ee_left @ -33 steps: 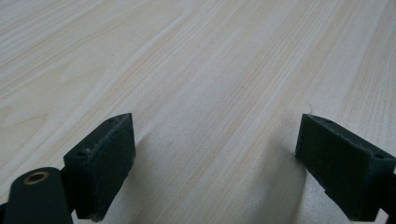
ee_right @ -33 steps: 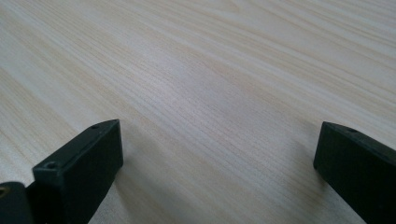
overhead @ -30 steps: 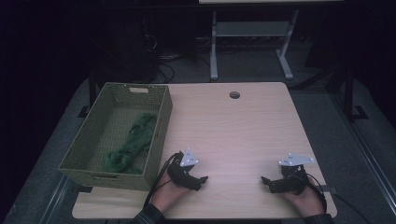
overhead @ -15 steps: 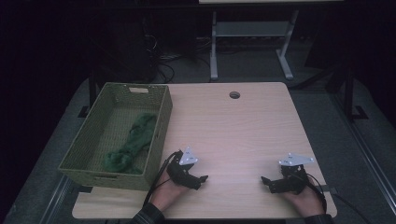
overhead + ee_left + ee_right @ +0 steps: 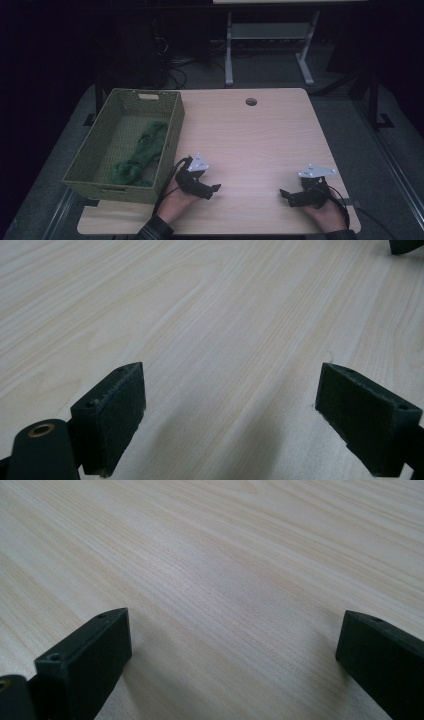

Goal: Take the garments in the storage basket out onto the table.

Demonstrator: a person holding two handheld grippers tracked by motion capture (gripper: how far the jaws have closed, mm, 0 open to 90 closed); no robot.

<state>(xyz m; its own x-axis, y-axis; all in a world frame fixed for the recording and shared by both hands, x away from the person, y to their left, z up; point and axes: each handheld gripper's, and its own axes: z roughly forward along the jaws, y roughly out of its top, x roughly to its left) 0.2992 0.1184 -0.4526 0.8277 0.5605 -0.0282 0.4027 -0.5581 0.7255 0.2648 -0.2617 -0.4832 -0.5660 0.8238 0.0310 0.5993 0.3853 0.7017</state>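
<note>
- The left gripper [image 5: 212, 190] lies low on the table [image 5: 260, 135] near its front edge, just right of the basket's front right corner. Its long axis runs roughly along that edge, tips pointing toward the table's right side.
- Its jaws stand wide apart. In the left gripper view [image 5: 230, 405] bare wood grain shows between them and nothing is held.
- The right gripper [image 5: 284, 194] rests near the front right corner of the table. It points back toward the left one, so the two face each other along the front edge, well apart.
- Its jaws are also spread wide. In the right gripper view [image 5: 230, 650] they frame plain table top and grip nothing.
- A dark tip of the right gripper shows at the top right corner of the left gripper view.
- A hand [image 5: 175, 202] in a plaid cuff holds the left gripper from below; another hand [image 5: 325, 212] holds the right one at the front edge.
- A green woven basket [image 5: 107, 182] fills the left side of the table, its long axis running from front to back. A green cloth [image 5: 142, 152] lies bunched inside it, stretched along that same axis.
- Between the two grippers the table is bare light wood. A round cable hole [image 5: 251, 102] sits near the back edge, around the middle.
- The room is dark. Behind the table stand a pale metal frame [image 5: 270, 40] and tangled cables [image 5: 185, 65] on a grey floor.
</note>
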